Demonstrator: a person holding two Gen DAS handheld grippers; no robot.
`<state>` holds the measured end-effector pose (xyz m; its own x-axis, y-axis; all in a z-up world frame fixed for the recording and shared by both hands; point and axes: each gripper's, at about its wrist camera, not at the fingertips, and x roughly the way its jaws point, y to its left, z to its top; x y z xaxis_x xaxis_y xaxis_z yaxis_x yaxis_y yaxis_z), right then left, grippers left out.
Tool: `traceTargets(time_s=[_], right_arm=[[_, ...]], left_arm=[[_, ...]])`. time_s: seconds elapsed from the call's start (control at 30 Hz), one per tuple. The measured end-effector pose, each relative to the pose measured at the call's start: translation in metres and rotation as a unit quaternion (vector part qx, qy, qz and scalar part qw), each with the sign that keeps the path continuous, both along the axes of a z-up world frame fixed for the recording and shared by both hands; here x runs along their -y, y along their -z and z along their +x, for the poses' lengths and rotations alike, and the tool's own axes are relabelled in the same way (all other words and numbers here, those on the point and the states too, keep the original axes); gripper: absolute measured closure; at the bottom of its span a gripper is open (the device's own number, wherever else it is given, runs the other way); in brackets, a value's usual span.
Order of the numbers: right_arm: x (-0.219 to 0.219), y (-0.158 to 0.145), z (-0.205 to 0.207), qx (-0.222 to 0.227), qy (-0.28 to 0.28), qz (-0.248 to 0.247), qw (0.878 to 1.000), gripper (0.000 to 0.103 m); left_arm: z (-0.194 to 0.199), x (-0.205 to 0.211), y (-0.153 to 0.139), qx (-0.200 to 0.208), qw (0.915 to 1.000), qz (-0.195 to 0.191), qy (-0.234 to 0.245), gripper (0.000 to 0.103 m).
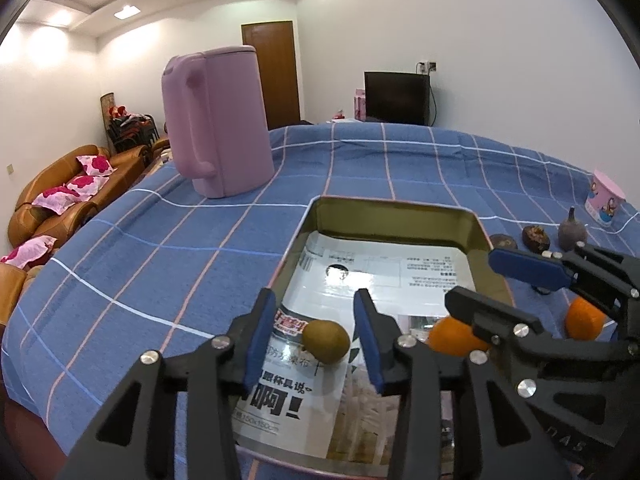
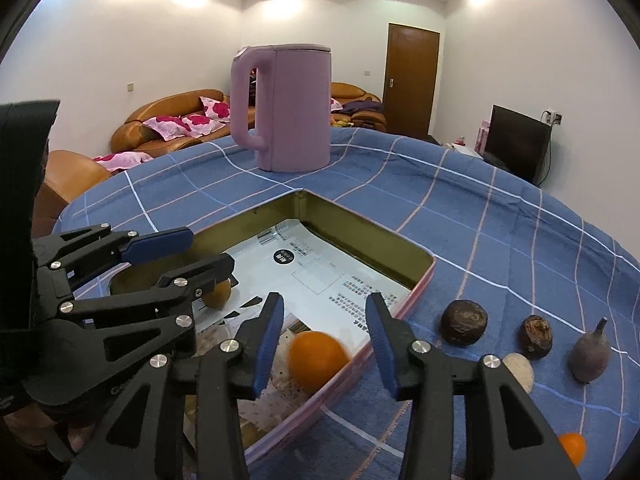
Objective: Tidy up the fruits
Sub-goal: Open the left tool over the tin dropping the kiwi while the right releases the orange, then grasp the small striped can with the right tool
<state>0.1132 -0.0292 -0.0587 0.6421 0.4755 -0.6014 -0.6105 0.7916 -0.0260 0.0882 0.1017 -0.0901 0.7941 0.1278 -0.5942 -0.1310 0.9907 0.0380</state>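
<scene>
- Left gripper [image 1: 316,338] spread apart over the tin [image 1: 394,205], pads clear of the brown-green fruit [image 1: 326,341] lying between them on the printed paper [image 1: 384,268] lining the tin.
- Right gripper [image 2: 325,340] likewise parted, an orange [image 2: 318,361] lying loose between the pads, untouched, inside the tin near its right wall.
- Counted in the tin: one brown-green fruit, one orange.
- Counted outside the tin, to its right on the blue checked cloth [image 2: 500,240]: two dark round fruits [image 2: 464,322] [image 2: 536,337], one purple fig-shaped fruit [image 2: 590,358], one pale round thing [image 2: 520,370] half hidden behind the right gripper's finger, one more orange [image 2: 573,446].
- Beyond the tin: one pink kettle [image 2: 294,108], upright.
</scene>
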Motion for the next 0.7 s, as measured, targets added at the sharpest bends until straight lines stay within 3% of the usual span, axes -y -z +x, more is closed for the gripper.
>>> traceTargets(time_s=[0.17,0.43,0.7], right_arm=[[0.01,-0.002,-0.005,0.003,0.018,0.011,1.0,0.052],[0.047,-0.009,-0.025,0.018,0.058,0.014,0.998,0.052],[0.139,-0.011,-0.052,0.019,0.161,0.022,0.987,0.052]], left_arm=[[-0.01,0.003,-0.009,0.023,0.9997,-0.001,-0.008,0.037],[-0.025,0.026,-0.022,0.041,0.999,-0.007,0.018,0.035],[-0.034,0.073,-0.02,0.038,0.9968,-0.003,0.07,0.032]])
